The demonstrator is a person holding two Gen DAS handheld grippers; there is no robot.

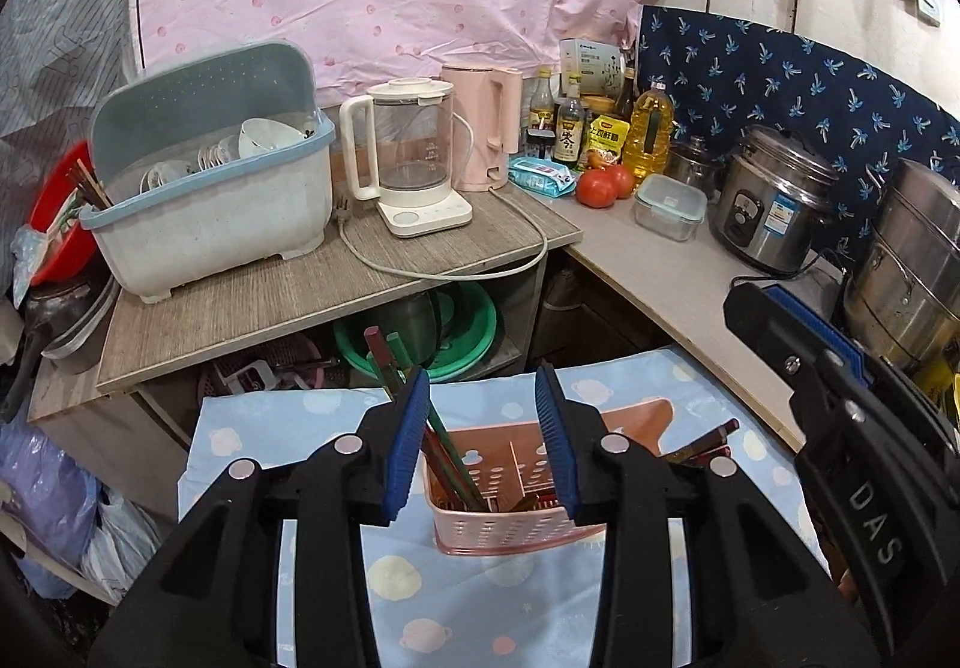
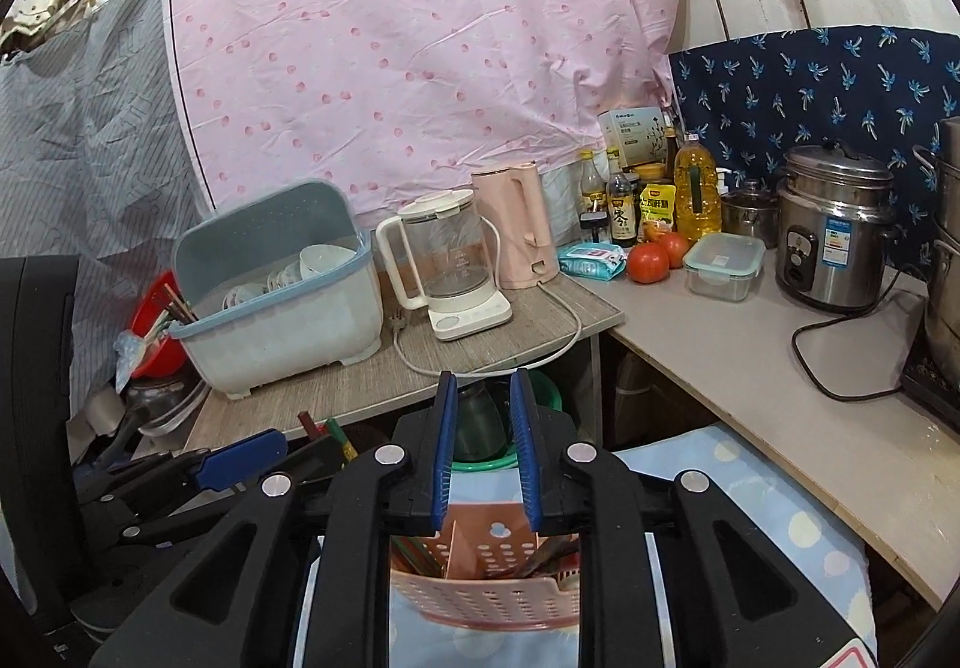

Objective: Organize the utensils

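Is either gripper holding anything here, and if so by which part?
Nothing held. Left gripper stands open above the pink holder, chopsticks beside one pad; right gripper is open, empty.

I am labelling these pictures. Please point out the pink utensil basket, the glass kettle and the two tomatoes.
pink utensil basket (image 1: 510, 527): left wrist view, front wall.
glass kettle (image 1: 414, 140): left wrist view, clear body.
tomatoes (image 2: 648, 263): right wrist view, nearer tomato's skin.
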